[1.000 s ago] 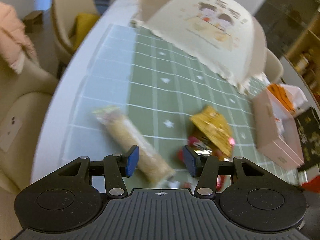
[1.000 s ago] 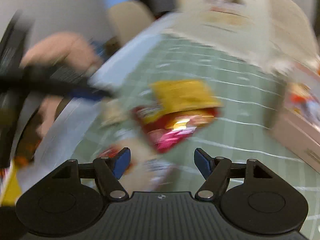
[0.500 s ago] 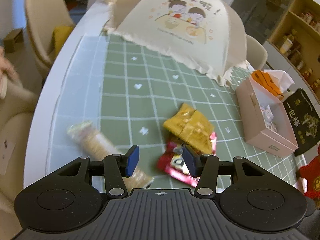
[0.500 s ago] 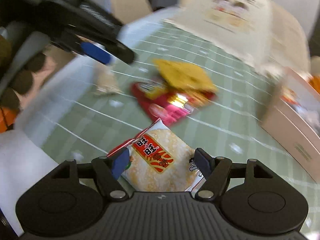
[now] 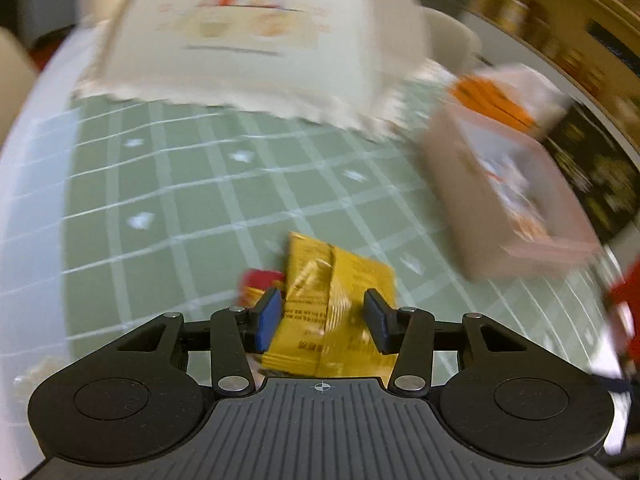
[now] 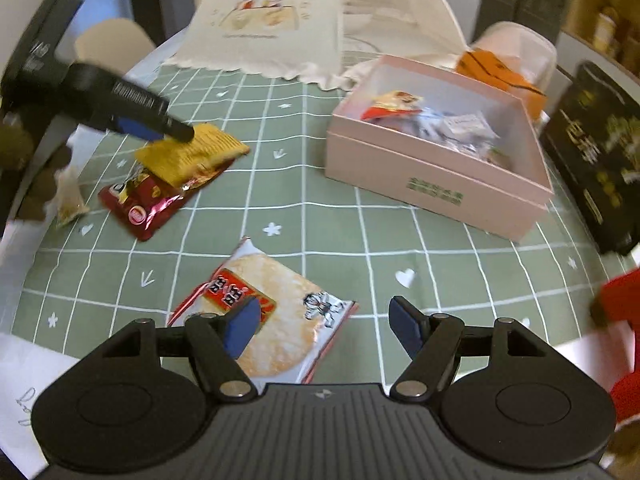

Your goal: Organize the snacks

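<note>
A yellow snack packet (image 5: 332,308) lies across a red foil packet (image 5: 256,282) on the green checked tablecloth (image 5: 180,200). My left gripper (image 5: 322,312) straddles the yellow packet, jaws closing, and the pads do not visibly squeeze it. The right wrist view shows its fingers (image 6: 176,130) over that yellow packet (image 6: 200,152) and the red one (image 6: 140,204). A rice cracker packet (image 6: 276,292) lies flat under my right gripper (image 6: 324,314), which stands open with its left finger above the packet.
An open pink box (image 6: 436,184) with several wrapped snacks sits at the right. Behind it are a cream food cover (image 6: 272,20) and an orange bag (image 6: 496,68). A black box (image 6: 592,148) stands far right. A small clear packet (image 6: 68,200) lies at the left table edge.
My left gripper moved right, away from the long cracker roll and over the yellow packet, and its jaws narrowed. The right view swung right; the pink box is now in full view.
</note>
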The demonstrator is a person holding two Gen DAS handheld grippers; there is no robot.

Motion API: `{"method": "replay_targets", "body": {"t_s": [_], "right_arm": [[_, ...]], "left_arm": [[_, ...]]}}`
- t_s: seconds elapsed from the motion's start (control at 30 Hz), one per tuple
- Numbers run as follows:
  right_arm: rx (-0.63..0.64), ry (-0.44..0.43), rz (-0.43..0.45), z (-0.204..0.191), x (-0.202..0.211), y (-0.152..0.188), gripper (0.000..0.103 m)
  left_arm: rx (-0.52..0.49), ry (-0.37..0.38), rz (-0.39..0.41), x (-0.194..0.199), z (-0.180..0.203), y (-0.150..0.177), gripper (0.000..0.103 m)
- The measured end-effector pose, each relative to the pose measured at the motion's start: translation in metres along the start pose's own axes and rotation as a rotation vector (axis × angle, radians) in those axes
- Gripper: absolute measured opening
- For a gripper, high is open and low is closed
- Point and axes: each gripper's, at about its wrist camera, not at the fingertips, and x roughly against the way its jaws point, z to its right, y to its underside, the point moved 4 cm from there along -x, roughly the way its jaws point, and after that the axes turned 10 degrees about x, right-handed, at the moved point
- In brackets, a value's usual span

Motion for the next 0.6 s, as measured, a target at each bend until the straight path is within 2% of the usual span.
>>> {"method": "replay_targets", "body": {"t_s": [0.03,0.07,0.2,0.3,0.43,0.6], "right_arm": [[-0.017,-0.011,-0.002,0.001,-0.001,0.001,0.072],[-0.032,-0.028,-0.004,0.001,-0.004,0.003,0.072],[-0.036,-0.079,-0.011,-0.014,-0.009,0.006,0.072],[0.012,-0.074,-0.003,-0.029,-0.012,0.003,0.072],[0.077,-0.039,-0.001,-0.041,-0.017,-0.001,0.075],[0.057,0.027,-0.002,-0.022,-0.02,0.0,0.075]], "left_arm": [[-0.034,0.016,-0.019,0.001,0.008,0.007,0.041],[-0.066,0.029,-0.039,0.001,0.015,0.015,0.04],[-0.227,0.031,-0.108,-0.001,0.036,0.053,0.038],[-0.283,0.018,-0.114,0.004,0.041,0.069,0.038],[-0.241,-0.007,-0.108,0.012,0.032,0.069,0.037],[-0.172,-0.154,-0.06,0.016,0.002,0.052,0.036]]}}
